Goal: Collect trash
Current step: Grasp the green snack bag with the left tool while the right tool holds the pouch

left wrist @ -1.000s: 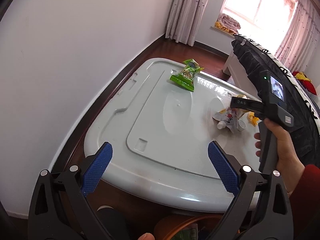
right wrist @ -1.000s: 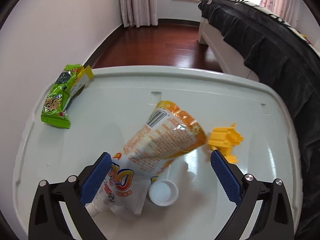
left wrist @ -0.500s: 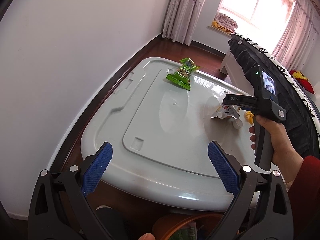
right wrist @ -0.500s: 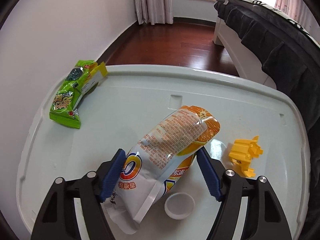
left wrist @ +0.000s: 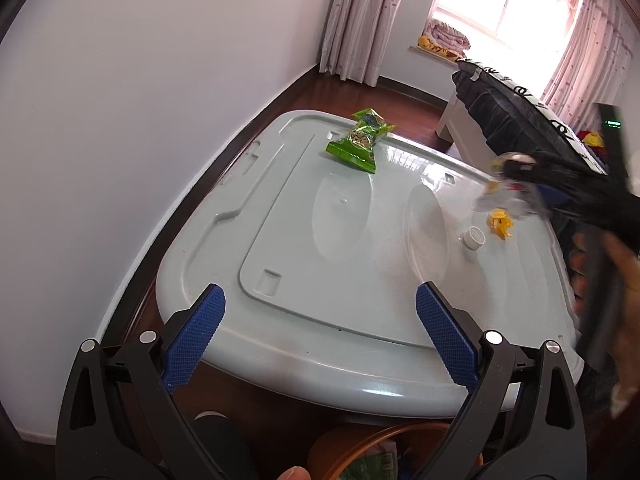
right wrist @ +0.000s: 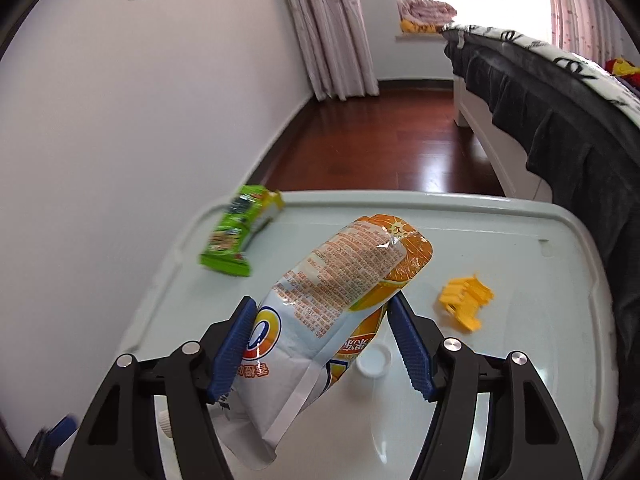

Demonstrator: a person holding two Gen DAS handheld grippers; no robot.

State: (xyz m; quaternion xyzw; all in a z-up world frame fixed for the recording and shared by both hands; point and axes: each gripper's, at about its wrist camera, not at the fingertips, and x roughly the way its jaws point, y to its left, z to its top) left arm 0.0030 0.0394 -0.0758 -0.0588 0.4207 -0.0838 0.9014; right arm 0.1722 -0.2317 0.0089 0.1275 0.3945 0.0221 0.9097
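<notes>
Nearest to us, the right gripper (right wrist: 320, 344) pinches the orange drink pouch (right wrist: 336, 304); its jaws have just been closing, and the pads now press on both sides of the pouch. We judge the grip sits low on the pouch so that its printed upper end points clear toward 12 o'clock. Beneath it, the white cap (right wrist: 374, 362) lies on the grey bin lid (right wrist: 520, 380), with the yellow scrap (right wrist: 466, 304) at 2 o'clock and the green snack wrapper (right wrist: 236, 232) at 10 o'clock, well apart. The left gripper (left wrist: 320, 332) hangs spread and empty over the lid's near edge. Below it, a brown basket (left wrist: 360, 452) shows, probably the collection point.
</notes>
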